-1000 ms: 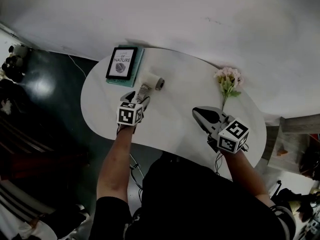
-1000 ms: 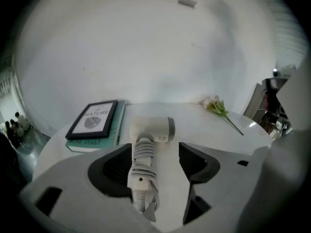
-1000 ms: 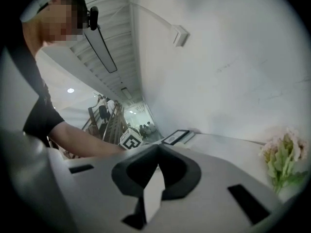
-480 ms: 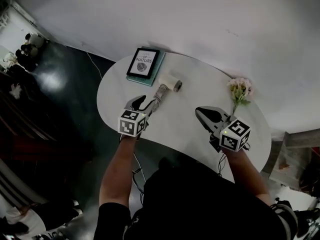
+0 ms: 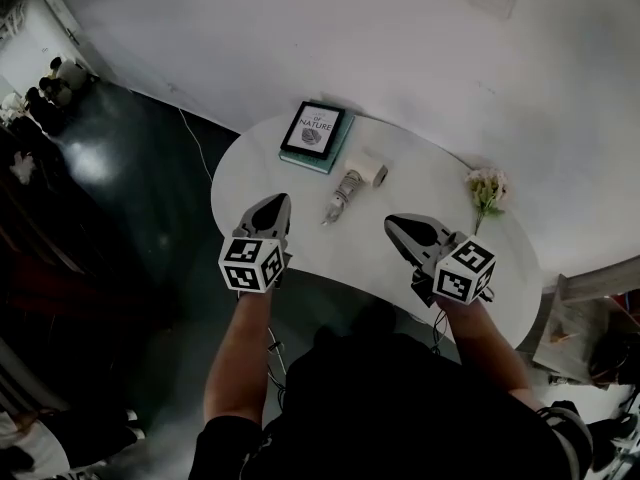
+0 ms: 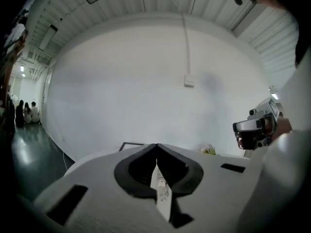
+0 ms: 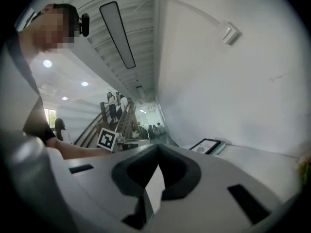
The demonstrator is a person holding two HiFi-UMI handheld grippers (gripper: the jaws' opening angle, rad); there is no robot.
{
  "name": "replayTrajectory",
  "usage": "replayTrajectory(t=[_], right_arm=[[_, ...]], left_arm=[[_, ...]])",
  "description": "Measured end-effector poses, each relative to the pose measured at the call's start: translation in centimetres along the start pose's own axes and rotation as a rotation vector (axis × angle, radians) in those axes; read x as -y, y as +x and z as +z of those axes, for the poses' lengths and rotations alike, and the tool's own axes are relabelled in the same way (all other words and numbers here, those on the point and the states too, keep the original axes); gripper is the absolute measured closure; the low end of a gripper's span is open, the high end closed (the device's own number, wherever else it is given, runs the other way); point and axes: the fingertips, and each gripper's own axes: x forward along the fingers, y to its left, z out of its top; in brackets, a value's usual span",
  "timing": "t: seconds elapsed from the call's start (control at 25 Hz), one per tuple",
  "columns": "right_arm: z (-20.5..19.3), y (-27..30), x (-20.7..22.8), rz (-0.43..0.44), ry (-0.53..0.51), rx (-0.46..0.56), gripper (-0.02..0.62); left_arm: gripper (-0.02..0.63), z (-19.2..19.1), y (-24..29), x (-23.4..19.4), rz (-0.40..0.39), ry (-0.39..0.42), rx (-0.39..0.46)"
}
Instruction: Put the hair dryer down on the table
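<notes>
The hair dryer (image 5: pixel 347 186) lies flat on the white table (image 5: pixel 420 193), its pale head close to the framed print (image 5: pixel 312 133) at the far edge, its handle pointing back toward the person. The left gripper (image 5: pixel 274 204) hovers just left of it, apart, jaws closed together on nothing. The right gripper (image 5: pixel 395 223) is also closed and empty, off to the dryer's right. A sprig of flowers (image 5: pixel 487 188) lies near the table's right end
</notes>
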Motion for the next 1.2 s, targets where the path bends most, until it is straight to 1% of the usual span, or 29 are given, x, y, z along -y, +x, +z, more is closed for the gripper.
replayTrajectory(t=[0.16, 0.36, 0.52, 0.68, 0.84, 0.92, 1.04, 1.2], right_arm=[[0.3, 1.3, -3.6, -0.026, -0.032, -0.005, 0.589], [0.6, 1.6, -7.0, -0.076, -0.059, -0.006, 0.589], [0.5, 0.6, -8.6, -0.102, -0.086, -0.014, 0.589], [1.0, -1.1, -8.3, -0.13, -0.1, 0.008, 0.589], [2.3, -2.2, -7.7, -0.119, -0.12, 0.046, 0.589], [3.1, -2.9, -7.1, -0.109, -0.127, 0.07, 0.589], [4.2, -4.9, -5.9, -0.104, -0.138, 0.096, 0.589], [4.7, -8.6, -2.9, -0.137, -0.137, 0.117, 0.591]], left_arm=[[0.598, 1.3, -3.8, -1.3, -0.024, 0.054, 0.074], [0.598, 0.7, -6.7, -3.0, -0.058, 0.011, 0.089], [0.6, 0.6, -8.7, -3.1, -0.071, -0.011, 0.107], [0.598, 0.5, -9.6, -1.7, -0.084, -0.008, 0.099], [0.598, 1.0, -10.1, 0.1, -0.085, 0.012, 0.09], [0.598, 1.5, -10.2, 0.8, -0.064, 0.018, 0.093], [0.598, 2.1, -10.4, 1.6, -0.023, -0.003, 0.102], [0.598, 2.7, -10.2, 2.8, 0.032, -0.025, 0.117]])
